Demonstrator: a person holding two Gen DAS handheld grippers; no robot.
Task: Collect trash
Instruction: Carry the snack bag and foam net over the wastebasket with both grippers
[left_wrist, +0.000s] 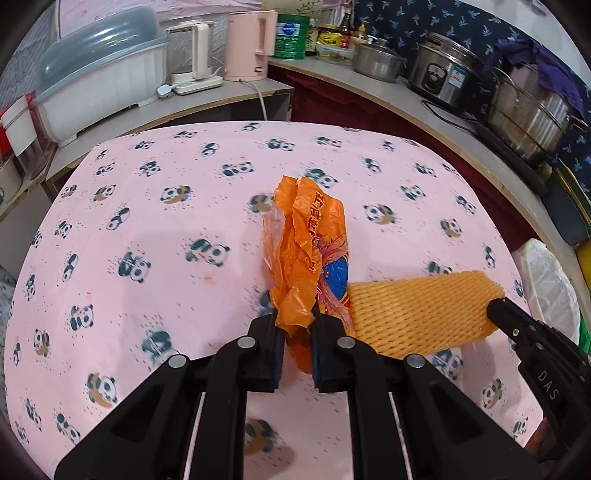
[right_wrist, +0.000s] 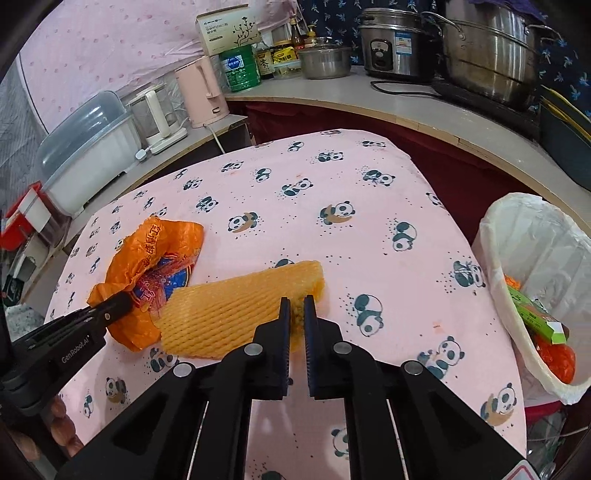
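The left gripper (left_wrist: 295, 314) is seen clamped on the crumpled orange plastic bag (left_wrist: 306, 243), the near end of the bag pinched between its two pads, the rest of the bag rising crinkled ahead of the fingers above the pink panda tablecloth (left_wrist: 155, 206). From the right wrist view the same bag (right_wrist: 147, 258) is shown toward the left edge of the table, with the left gripper (right_wrist: 118, 304) reaching in from the left and the bag's lower folds caught at its tip.

The right gripper (right_wrist: 297, 306) is closed narrowly on the yellow foam net sleeve (right_wrist: 229, 306), the sleeve's right end being nipped between the ribbed pads (only a slim gap is left, filled with foam). The sleeve is laid flat across the middle of the table, its left end touching and partly overlapping the orange bag. In the left wrist view the sleeve (left_wrist: 417, 314) is seen just right of the bag, with the right gripper (left_wrist: 496, 310) at its far right end.

Off the right edge of the table, a white-lined trash bin (right_wrist: 535, 236) is stood open, with a green carton (right_wrist: 535, 314) and orange scraps already inside. A pink kettle (right_wrist: 201, 92) and a steel rice cooker (right_wrist: 395, 44) are set on the counter beyond the far edge.
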